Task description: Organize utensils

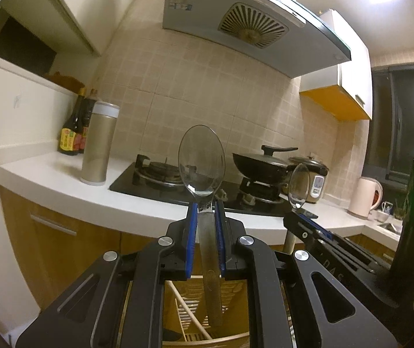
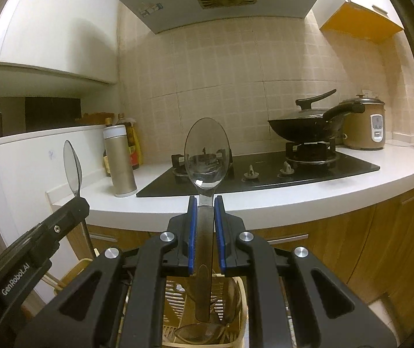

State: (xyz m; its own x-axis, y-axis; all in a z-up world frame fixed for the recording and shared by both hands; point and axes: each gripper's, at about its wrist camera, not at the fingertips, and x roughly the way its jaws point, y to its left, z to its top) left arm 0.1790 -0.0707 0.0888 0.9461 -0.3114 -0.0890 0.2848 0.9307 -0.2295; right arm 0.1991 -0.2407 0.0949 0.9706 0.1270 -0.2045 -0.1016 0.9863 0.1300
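White countertop [image 2: 294,194] carries black hob [image 2: 265,174], wok [image 2: 299,130], rice cooker [image 2: 365,124], gold flask [image 2: 121,162] | slatted basket [image 2: 175,293] below both tools | left gripper [image 1: 207,211] clamped on left spoon [image 1: 201,162], bowl up | right gripper [image 2: 206,206] clamped on right spoon [image 2: 207,150], upright, blocking left burner [image 2: 204,159]

Basket [image 2: 243,293] contents below, mostly hidden, cut off

"GenRobot.AI" runs in white along the left gripper [image 2: 74,200] body; other labels unreadable
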